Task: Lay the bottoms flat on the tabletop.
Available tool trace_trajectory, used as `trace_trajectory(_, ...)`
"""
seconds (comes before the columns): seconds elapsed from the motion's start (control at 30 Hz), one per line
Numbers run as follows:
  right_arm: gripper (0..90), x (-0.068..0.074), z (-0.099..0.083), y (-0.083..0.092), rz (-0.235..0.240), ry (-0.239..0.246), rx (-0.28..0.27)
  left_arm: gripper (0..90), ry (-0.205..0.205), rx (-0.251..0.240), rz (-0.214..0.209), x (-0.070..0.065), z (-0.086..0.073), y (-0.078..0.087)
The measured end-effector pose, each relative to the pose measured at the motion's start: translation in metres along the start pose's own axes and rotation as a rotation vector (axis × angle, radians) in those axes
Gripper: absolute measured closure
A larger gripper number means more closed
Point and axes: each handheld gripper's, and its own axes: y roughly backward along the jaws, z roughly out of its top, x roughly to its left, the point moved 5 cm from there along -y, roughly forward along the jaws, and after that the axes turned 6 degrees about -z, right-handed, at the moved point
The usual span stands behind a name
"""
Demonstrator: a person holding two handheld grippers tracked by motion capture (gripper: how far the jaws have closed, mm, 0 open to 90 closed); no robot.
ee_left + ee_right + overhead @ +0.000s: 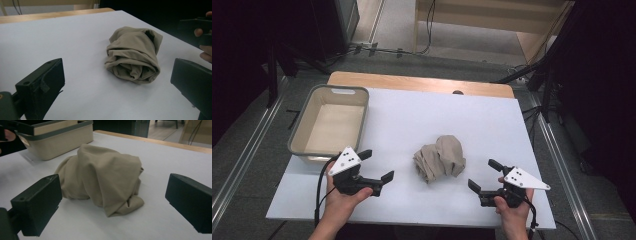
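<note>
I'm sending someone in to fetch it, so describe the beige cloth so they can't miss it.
On the white table, look near the middle, right of the grey-rimmed bin at the left edge. The beige cloth lies there bunched in a soft rumpled heap, between the two open grippers, the only fabric on the table.

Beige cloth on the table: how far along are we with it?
Done: the beige cloth already lies bundled into a loose roll on the white table, apart from both tools. In hand: nothing; the left hand-held gripper and right hand-held gripper flank it with jaws wide open and empty. Left: probably lifting the bundle into the basket, which shows nothing inside.
</note>
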Motion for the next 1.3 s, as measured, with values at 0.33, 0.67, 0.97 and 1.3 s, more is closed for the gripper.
trace_trajectory(0.33,22.6,0.012,0.012,-0.039,-0.02,-0.041,0.042,5.7,-0.009,0.07,-0.06,-0.008,-0.005,-0.064)
trace_trajectory(0.67,57.2,0.015,-0.01,-0.065,-0.021,-0.095,0.118,46.0,-0.007,0.157,-0.117,-0.009,-0.024,-0.102)
trace_trajectory(0.97,86.7,0.021,-0.017,-0.057,-0.026,-0.045,0.097,87.9,-0.045,0.167,-0.179,-0.017,-0.024,-0.092)
trace_trajectory(1.3,87.3,0.002,0.013,-0.015,-0.09,-0.039,-0.031,88.4,-0.058,0.101,-0.21,-0.02,-0.009,-0.051)
